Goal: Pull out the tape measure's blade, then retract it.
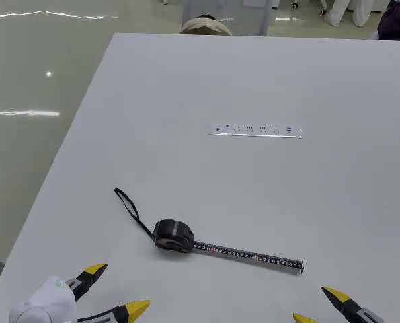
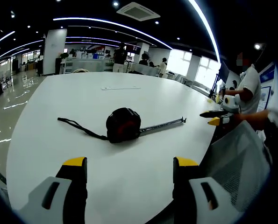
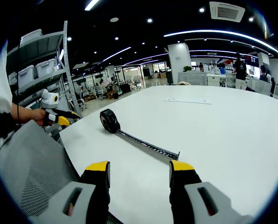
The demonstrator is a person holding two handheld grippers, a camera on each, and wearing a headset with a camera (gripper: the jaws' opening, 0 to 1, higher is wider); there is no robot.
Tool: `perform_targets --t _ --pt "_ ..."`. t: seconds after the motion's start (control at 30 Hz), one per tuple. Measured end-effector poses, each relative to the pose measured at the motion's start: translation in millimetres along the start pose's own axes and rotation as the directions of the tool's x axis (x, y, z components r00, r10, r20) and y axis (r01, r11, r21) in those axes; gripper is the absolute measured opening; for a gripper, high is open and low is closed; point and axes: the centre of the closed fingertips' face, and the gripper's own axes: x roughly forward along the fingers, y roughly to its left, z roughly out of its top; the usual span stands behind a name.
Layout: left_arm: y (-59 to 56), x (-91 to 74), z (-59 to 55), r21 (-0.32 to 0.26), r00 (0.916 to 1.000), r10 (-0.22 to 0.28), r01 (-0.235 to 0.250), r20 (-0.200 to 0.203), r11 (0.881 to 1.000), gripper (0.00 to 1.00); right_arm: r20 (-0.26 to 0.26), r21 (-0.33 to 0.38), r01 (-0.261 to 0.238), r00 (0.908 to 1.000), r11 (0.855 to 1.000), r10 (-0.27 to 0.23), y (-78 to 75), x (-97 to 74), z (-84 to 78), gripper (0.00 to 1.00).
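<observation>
A black tape measure [image 1: 173,236] lies on the white table [image 1: 267,81], its wrist strap [image 1: 128,206] trailing to the upper left. Its blade [image 1: 248,256] stretches out to the right and ends in a hook [image 1: 300,265]. My left gripper [image 1: 116,291] is open at the table's near edge, short of the case [image 2: 123,124], nothing between its yellow tips. My right gripper [image 1: 324,306] is open near the lower right, just short of the blade's hook end [image 3: 175,154]. The case [image 3: 110,120] lies farther off in the right gripper view.
A white power strip [image 1: 255,130] lies flat in the middle of the table, beyond the tape measure. The table's left edge drops to a glossy floor [image 1: 31,101]. People stand and sit at the far end of the room [image 2: 143,58].
</observation>
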Motion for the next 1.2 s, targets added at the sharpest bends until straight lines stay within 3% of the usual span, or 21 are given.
perform_targets --t 0.33,0.5,0.83,1.2 --pt "-0.7 8.8 5.1 -0.014 0.9994 -0.003 0.002 -0.033 1.0 0.76 0.003 -0.011 -0.014 0.9999 1.0 0.014 -3.3 8.0 3.6 0.51" --pt "-10.2 16.6 8.4 0.027 0.9981 -0.023 0.024 -0.057 0.999 0.78 0.004 -0.013 -0.018 0.9998 1.0 0.018 -7.1 10.4 4.5 0.5" --pt "-18.9 32.8 19.1 0.006 0.998 -0.029 0.029 -0.057 1.0 0.78 -0.002 -0.013 -0.033 0.9995 0.999 0.033 -11.0 15.7 4.4 0.5" --pt "-9.4 46.7 29.0 -0.043 0.9989 0.036 -0.037 -0.032 0.998 0.79 -0.01 -0.018 -0.05 0.9987 0.999 0.05 -14.1 24.6 2.9 0.5"
